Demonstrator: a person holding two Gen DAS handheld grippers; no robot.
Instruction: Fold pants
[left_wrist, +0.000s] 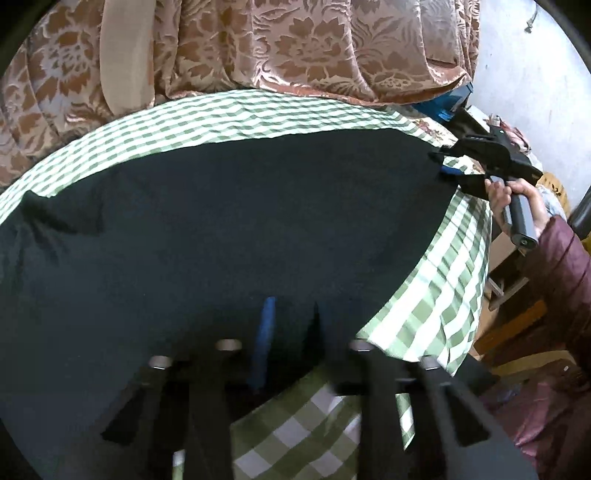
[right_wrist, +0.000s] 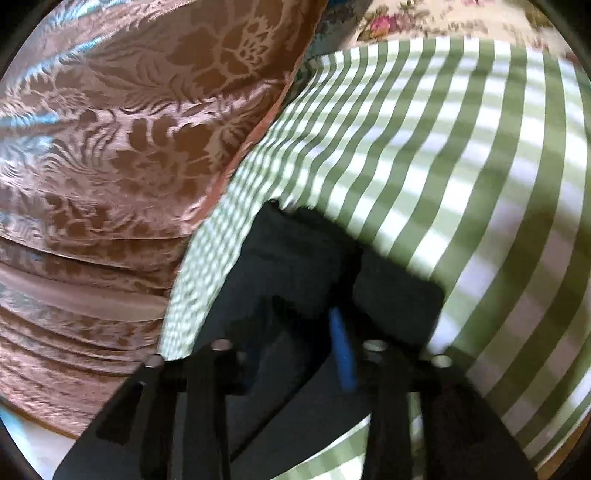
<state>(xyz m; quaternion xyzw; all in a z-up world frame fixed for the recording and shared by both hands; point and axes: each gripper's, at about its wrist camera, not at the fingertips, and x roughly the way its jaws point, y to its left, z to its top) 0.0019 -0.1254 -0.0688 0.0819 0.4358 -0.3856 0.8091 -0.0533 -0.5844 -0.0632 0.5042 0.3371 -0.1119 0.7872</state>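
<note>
Dark, near-black pants (left_wrist: 236, 221) lie spread across a green-and-white checked cloth (left_wrist: 454, 280) on the table. My left gripper (left_wrist: 290, 314) is shut on the near edge of the pants; a blue fingertip pad (left_wrist: 266, 325) shows against the fabric. My right gripper (left_wrist: 445, 162) shows in the left wrist view at the far right end of the pants, shut on that edge, held by a hand. In the right wrist view the right gripper (right_wrist: 338, 314) pinches a dark fold of the pants (right_wrist: 295, 258), with a blue pad (right_wrist: 341, 343) visible.
A brown floral curtain (left_wrist: 295, 44) hangs just behind the table and fills the left of the right wrist view (right_wrist: 110, 147). The checked cloth (right_wrist: 461, 147) drapes over the table's right edge. Floral fabric (right_wrist: 406, 18) and clutter sit beyond the right end.
</note>
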